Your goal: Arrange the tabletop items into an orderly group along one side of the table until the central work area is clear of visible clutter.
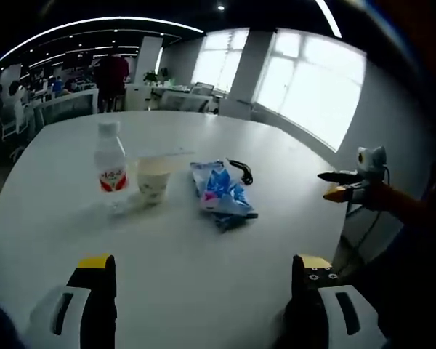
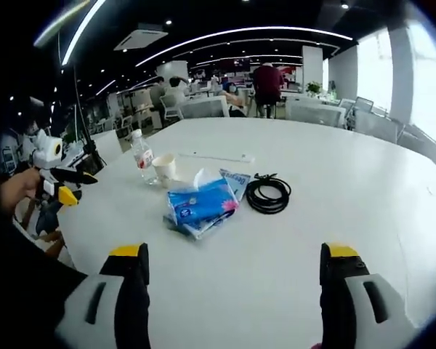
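Observation:
On the white table (image 1: 203,240) a clear water bottle (image 1: 110,167) with a red label stands beside a paper cup (image 1: 152,180). To their right lie a blue tissue pack (image 1: 221,190) and a black cable (image 1: 241,171). My left gripper (image 1: 203,280) is open above the near table edge, nothing between its jaws. My right gripper (image 2: 234,273) is open too, short of the tissue pack (image 2: 202,205), with the coiled cable (image 2: 268,195) beyond it, then the cup (image 2: 165,167) and bottle (image 2: 142,156). Each gripper shows in the other's view, the right gripper (image 1: 345,185) and the left gripper (image 2: 58,185), off the table's side.
A thin white strip (image 2: 214,155) lies behind the cup. A second blue-and-white packet (image 2: 236,180) peeks from behind the tissue pack. Chairs (image 2: 203,107) and desks stand beyond the far edge, with a person in red (image 2: 267,83) there. Bright windows (image 1: 312,87) line one wall.

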Demonstrator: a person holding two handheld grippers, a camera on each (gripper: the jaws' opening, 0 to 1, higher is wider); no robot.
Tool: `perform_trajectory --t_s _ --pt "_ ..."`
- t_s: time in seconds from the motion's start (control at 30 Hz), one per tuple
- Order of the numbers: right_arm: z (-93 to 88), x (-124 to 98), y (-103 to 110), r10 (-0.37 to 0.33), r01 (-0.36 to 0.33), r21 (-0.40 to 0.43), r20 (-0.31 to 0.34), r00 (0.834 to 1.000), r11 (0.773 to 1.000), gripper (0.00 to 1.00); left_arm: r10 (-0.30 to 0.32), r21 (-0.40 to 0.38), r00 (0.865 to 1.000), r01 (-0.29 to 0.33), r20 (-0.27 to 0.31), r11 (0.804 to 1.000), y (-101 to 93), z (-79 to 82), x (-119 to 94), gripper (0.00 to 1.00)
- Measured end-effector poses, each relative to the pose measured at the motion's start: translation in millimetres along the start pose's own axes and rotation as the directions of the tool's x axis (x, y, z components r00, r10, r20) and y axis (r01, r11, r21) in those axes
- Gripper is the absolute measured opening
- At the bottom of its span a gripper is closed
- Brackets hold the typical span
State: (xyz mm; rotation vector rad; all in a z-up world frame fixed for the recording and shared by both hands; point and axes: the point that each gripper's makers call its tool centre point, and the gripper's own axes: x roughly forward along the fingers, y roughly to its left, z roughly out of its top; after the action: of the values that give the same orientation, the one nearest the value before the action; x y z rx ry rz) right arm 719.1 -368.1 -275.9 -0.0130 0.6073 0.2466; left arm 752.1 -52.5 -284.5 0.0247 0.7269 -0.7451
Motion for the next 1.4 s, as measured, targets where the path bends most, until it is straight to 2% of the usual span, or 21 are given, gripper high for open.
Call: perform_trajectory --t_s 0.23,0.47,0.6,0.83,1.13,1.4 --pt "5.9 4 1 0.012 -0.012 -0.01 -0.001 1.0 1.0 0.93 -0.005 -0.002 1.0 0.005 0.008 1.0 -4.5 0.7 1 1.0" --pt "16.6 13 -10 0.008 -0.008 0.005 0.01 1.0 1.0 0.86 -0.003 -0.007 1.0 0.003 0.009 1.0 -6.1 -1.1 0 1.0" --pt "23.5 23 -18 0.009 -0.009 -0.028 0.013 1.0 1.0 0.83 0.001 -0.012 1.0 -0.001 0.009 1.0 -2.7 -3.6 -1 1.0" --pt "30.8 42 -19 0.041 -0.042 -0.069 -0.005 0.999 0.997 0.79 0.005 -0.015 1.0 -0.005 0.015 1.0 -1.1 -3.5 -2 1.0" --pt "33.6 70 -21 0.088 -0.097 -0.16 -0.063 0.994 0.982 0.73 0.01 -0.023 1.0 -0.009 0.012 1.0 -6.3 -5.0 -3 0.99" --pt "30.3 100 -29 0.129 -0.16 -0.256 -0.133 0.983 0.953 0.68 0.018 -0.027 1.0 -0.018 0.017 0.999 -7.3 -4.0 -3 0.99"
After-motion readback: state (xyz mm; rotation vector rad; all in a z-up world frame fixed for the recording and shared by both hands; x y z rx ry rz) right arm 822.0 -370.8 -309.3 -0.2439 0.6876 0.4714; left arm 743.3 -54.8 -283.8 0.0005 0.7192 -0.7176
